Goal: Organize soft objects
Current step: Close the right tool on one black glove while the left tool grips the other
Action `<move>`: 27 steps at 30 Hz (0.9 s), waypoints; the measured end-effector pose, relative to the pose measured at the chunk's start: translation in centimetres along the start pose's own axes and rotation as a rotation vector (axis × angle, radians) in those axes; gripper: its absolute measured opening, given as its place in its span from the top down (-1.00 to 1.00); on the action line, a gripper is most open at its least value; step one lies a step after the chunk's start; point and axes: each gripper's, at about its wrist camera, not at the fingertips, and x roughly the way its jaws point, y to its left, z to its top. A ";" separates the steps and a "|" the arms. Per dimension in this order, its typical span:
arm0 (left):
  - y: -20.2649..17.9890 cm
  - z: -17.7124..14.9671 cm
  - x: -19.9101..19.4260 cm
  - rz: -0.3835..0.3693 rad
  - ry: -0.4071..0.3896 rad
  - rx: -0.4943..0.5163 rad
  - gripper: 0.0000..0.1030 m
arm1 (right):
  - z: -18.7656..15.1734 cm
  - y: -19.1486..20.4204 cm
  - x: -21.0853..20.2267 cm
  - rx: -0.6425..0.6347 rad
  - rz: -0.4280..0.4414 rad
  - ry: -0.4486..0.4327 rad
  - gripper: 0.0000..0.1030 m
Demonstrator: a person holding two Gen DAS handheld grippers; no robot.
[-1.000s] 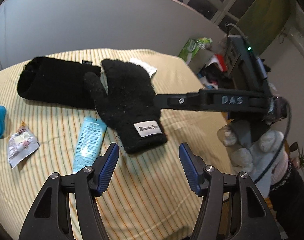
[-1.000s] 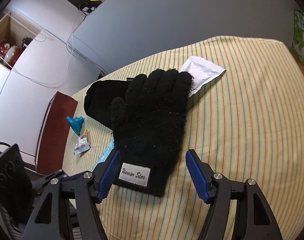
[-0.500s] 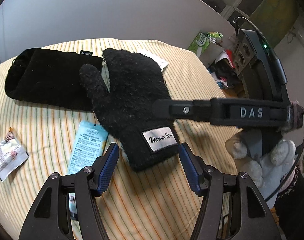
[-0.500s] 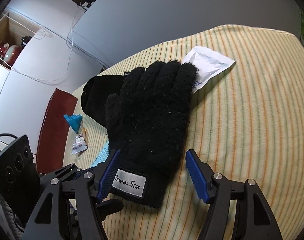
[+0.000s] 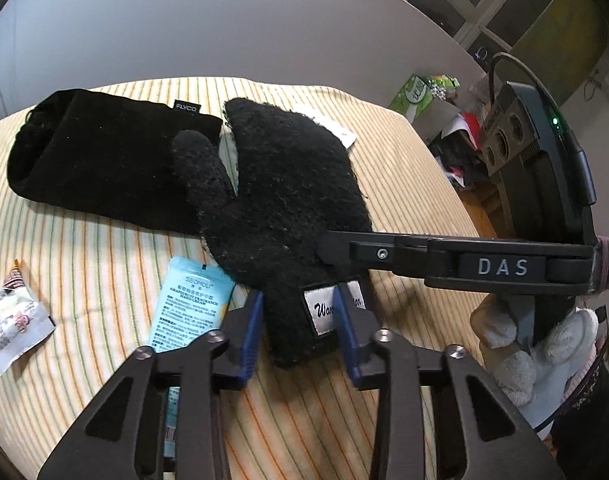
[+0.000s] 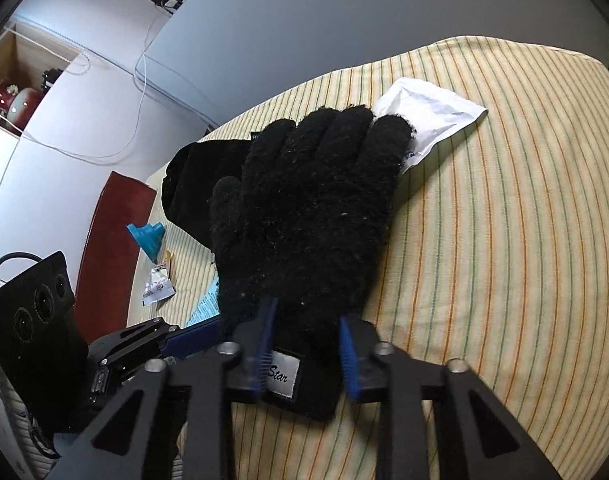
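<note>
A black knitted glove with a white "Warrior Star" label lies palm-down on the striped cloth, fingers pointing away. My left gripper has the cuff between its blue pads, and its jaws are closing on it. From the other side my right gripper holds the same cuff of the glove, its jaws also closing, with the pads against the knit. A black fabric pouch lies behind the glove, partly under its thumb.
A light blue hand cream tube lies left of the cuff, partly under my left fingers. A snack wrapper and a blue funnel sit further left. A white sachet pokes out beyond the glove's fingertips. The table edge drops off on the right.
Both grippers have sunk toward the glove's cuff, and their jaws have narrowed from wide apart to pinching it. The glove itself lies where it was.
</note>
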 end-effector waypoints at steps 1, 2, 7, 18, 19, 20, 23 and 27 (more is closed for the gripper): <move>-0.1 0.0 -0.1 -0.001 -0.004 0.004 0.49 | -0.1 -0.1 -0.2 0.001 0.001 -0.002 0.65; 0.1 -0.1 -0.2 0.000 -0.007 0.006 0.57 | -0.1 -0.1 -0.5 -0.001 0.002 -0.005 0.69; 0.2 -0.3 -1.3 -0.008 -0.038 0.011 0.73 | -0.7 0.2 -1.7 -0.014 -0.005 -0.004 0.84; -0.9 -0.9 -3.3 -0.018 -0.096 0.038 0.77 | -2.1 2.4 -4.3 -0.061 -0.029 -0.050 0.87; -0.9 -0.9 -3.7 -0.023 -0.105 0.036 0.77 | -2.2 2.7 -4.6 -0.066 -0.028 -0.056 0.87; -0.6 -1.0 -4.1 -0.028 -0.109 0.034 0.77 | -2.3 3.0 -5.0 -0.072 -0.025 -0.064 0.87; -0.5 -1.0 -5.2 -0.041 -0.129 0.024 0.77 | -2.4 4.0 -6.1 -0.087 -0.016 -0.082 0.87; 0.3 -1.7 -7.5 -0.051 -0.164 0.021 0.77 | -2.8 5.7 -7.4 -0.125 -0.019 -0.101 0.87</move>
